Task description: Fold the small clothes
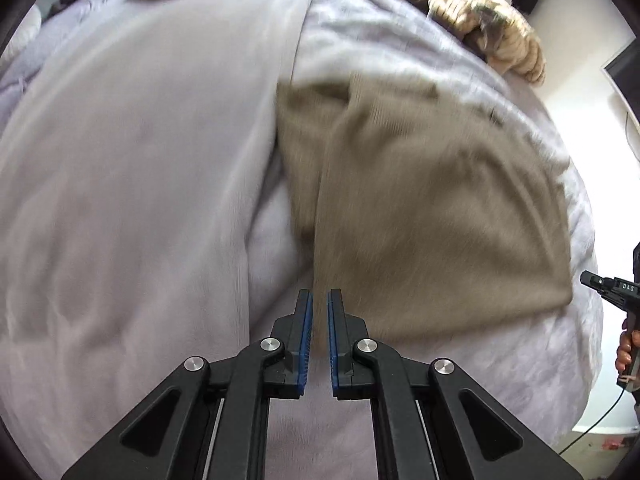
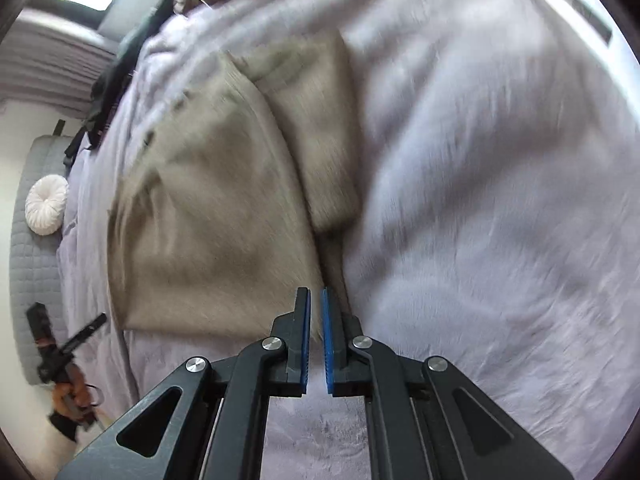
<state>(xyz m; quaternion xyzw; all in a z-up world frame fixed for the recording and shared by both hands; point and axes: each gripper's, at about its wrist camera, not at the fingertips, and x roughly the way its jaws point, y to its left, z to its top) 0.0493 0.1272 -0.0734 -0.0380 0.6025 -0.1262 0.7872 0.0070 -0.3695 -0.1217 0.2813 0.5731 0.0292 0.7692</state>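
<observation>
**Lavender bed, tan garment pinched at two corners**

Lavender blanket (image 1: 120, 200) across the whole bed, plush and creased, blurred in both views. Tan garment (image 1: 440, 208) spread on it, right of centre in the left wrist view, left of centre in the right wrist view (image 2: 208, 220). Partly folded: one long panel doubled over along the edge, a crease running down toward the near corner. Far edge indistinct through blur.

Heap of cream and brown clothes (image 1: 492, 28) beyond the garment at the far side of the bed, well apart from it. Dark clothing (image 2: 108, 80) along the bed's edge. Grey quilted cushion (image 2: 36, 240) beside the bed, with a round white pillow (image 2: 47, 204) on it.

Left gripper (image 1: 319, 300) at the garment's near corner, blue pads drawn nearly together, tan cloth between them: clamped on the fabric. Right gripper (image 2: 315, 300) at the other near corner, pads likewise close, a thin edge of tan cloth caught between. Each gripper also visible at the margin of the other's view, with a hand (image 1: 626, 350) wrapped round the handle.
</observation>
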